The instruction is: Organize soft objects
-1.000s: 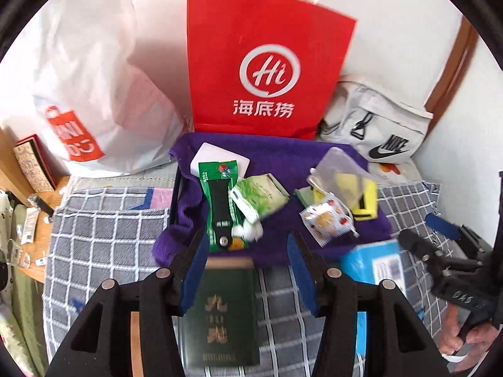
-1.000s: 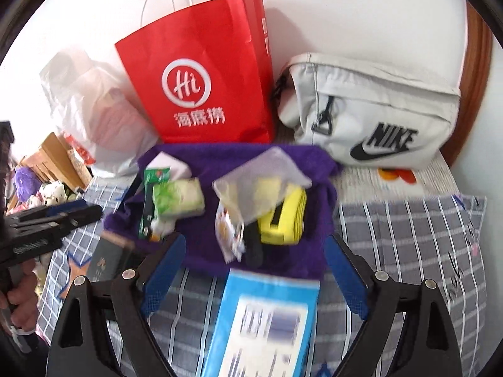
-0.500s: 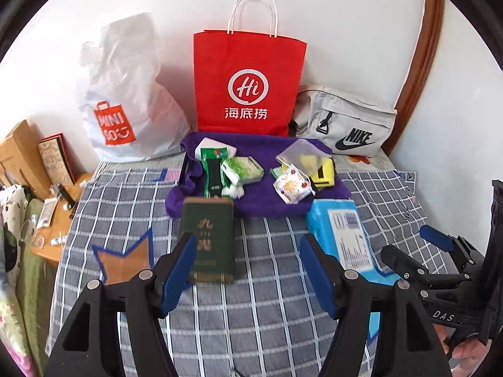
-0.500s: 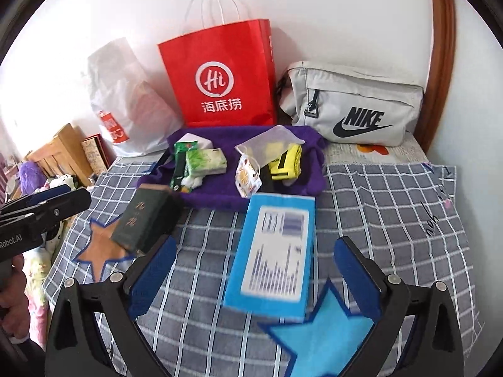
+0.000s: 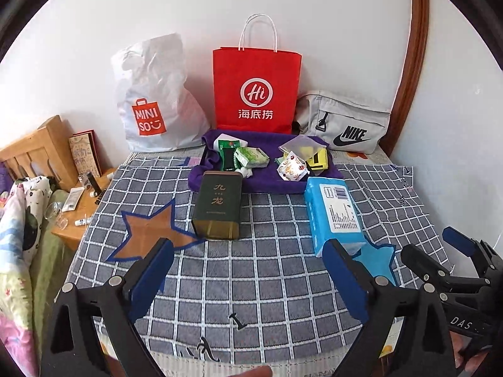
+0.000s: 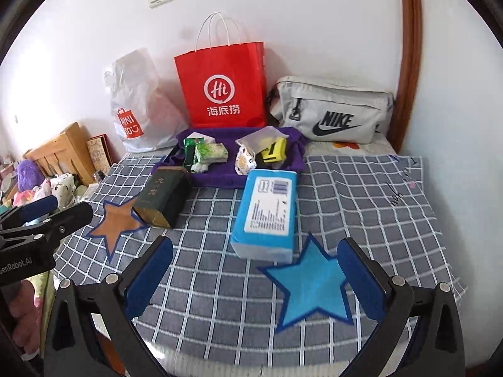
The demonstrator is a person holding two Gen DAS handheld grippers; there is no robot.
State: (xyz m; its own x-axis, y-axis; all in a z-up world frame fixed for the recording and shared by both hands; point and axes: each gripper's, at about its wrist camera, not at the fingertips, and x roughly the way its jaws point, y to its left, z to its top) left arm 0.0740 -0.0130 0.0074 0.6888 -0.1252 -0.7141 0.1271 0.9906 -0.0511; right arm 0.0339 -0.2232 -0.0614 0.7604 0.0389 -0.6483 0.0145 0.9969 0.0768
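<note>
Checked bedcover point(image 5: 257, 282) fills the middle of both views and lies bare between the grippers and the nearest packages, giving wide clear room at six o'clock. Left gripper point(image 5: 248, 279) has just been spreading its jaws and now stands released with nothing between its blue pads; right gripper point(image 6: 254, 276) is likewise wide apart and empty, its jaws framing a blue star patch point(image 6: 311, 286). Ahead of the left gripper, at twelve o'clock, a dark green box point(image 5: 218, 209) lies on the cover, its near end just beside an orange star patch point(image 5: 154, 229) at ten o'clock. A blue tissue pack point(image 6: 267, 213) lies at twelve o'clock from the right gripper, its near edge touching the blue star's tip. Beyond both, a purple towel point(image 5: 267, 182) carries the small soft packets: a green tissue packet point(image 5: 253, 157), a printed snack pouch point(image 5: 290, 169) and a yellow item point(image 6: 273, 150) under clear plastic. Along the far wall stand a white Miniso bag point(image 5: 154, 106), a red paper bag point(image 5: 256, 91) and a grey Nike pouch point(image 6: 333, 116). At nine o'clock the cover drops off beside a wooden bedside table point(image 5: 72, 229).
</note>
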